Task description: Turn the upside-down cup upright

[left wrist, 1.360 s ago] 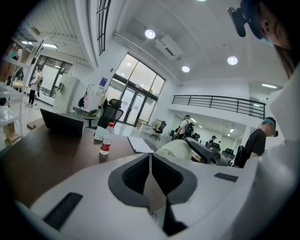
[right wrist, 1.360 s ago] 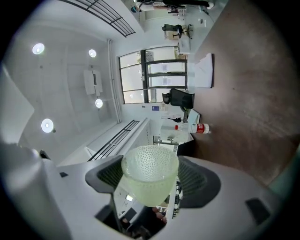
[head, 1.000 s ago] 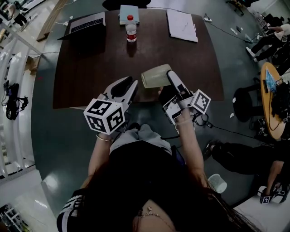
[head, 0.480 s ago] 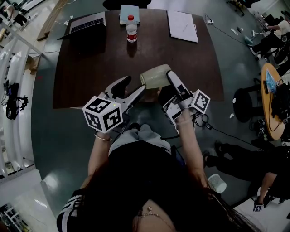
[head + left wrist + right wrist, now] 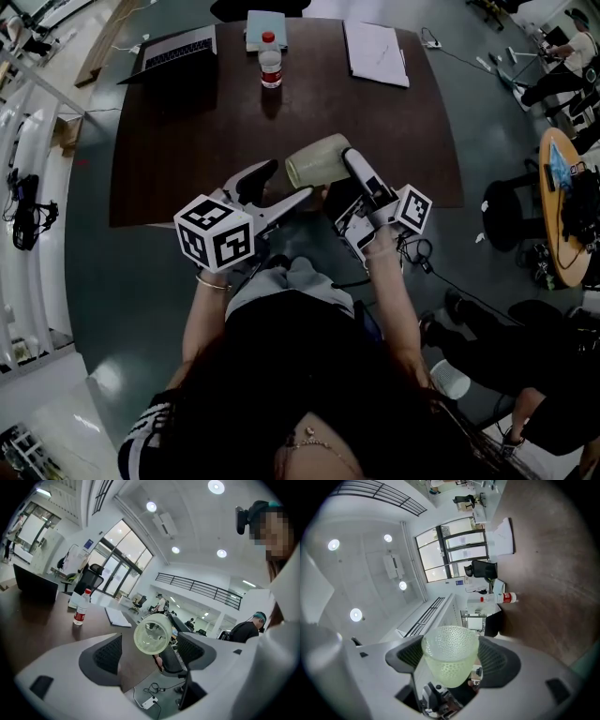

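My right gripper (image 5: 339, 161) is shut on a pale green translucent cup (image 5: 317, 159), held on its side above the near edge of the dark table (image 5: 187, 141). In the right gripper view the dimpled cup (image 5: 449, 660) sits between the pads (image 5: 408, 656), which press on both its sides. My left gripper (image 5: 281, 185) is beside it on the left, its jaws opening wide. The cup's mouth (image 5: 153, 633) faces the left gripper (image 5: 151, 651). The cup hangs just beyond the left jaw tips, and the left pads (image 5: 108, 654) do not touch it.
At the table's far side stand a water bottle (image 5: 271, 58), a laptop (image 5: 178, 49), a small book (image 5: 267, 28) and a stack of papers (image 5: 377, 52). People sit on the floor at the right near a round table (image 5: 562, 216). A cable lies under the table edge (image 5: 150, 700).
The left gripper's jaws have spread from nearly closed to wide apart beside the cup. The right gripper and the cup have shifted slightly left.
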Motion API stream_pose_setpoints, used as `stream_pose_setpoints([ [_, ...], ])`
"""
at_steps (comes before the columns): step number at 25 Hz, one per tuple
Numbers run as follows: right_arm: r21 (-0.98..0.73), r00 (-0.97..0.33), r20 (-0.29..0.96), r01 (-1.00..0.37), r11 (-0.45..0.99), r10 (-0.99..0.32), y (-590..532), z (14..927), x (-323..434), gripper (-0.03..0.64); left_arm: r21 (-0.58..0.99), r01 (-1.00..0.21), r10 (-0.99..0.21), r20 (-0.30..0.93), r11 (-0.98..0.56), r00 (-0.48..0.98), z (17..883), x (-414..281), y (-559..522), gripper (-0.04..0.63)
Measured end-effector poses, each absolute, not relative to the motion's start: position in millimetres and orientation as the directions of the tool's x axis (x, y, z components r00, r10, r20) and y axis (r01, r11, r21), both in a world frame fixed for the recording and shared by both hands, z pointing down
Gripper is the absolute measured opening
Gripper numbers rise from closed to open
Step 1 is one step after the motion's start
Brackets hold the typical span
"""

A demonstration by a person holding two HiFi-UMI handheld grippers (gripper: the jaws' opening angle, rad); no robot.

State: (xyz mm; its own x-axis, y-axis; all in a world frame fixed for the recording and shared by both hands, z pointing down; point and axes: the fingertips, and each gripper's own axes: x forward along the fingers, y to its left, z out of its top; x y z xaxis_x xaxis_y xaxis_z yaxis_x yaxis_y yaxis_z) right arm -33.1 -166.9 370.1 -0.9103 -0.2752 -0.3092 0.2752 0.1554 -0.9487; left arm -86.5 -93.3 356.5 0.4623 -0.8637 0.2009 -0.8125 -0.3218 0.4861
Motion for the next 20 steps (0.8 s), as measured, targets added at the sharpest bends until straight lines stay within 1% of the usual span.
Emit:
stream_pose_setpoints([
  [8,-0.942,-0.913,-0.328,0.300,0.148,-0.240,-163,365,-37,0.364,0.508,-0.788,-0.851,0.183,-0.347,0.492,351,-79,-98,0.356],
  [20,-0.940,-0.914,-0.335,0.307,0.150,-0.228,-162,364,-40,0.364,0.467,-0.803,-0.836,0.210,-0.369,0.507,354,-73,-101,0.356],
])
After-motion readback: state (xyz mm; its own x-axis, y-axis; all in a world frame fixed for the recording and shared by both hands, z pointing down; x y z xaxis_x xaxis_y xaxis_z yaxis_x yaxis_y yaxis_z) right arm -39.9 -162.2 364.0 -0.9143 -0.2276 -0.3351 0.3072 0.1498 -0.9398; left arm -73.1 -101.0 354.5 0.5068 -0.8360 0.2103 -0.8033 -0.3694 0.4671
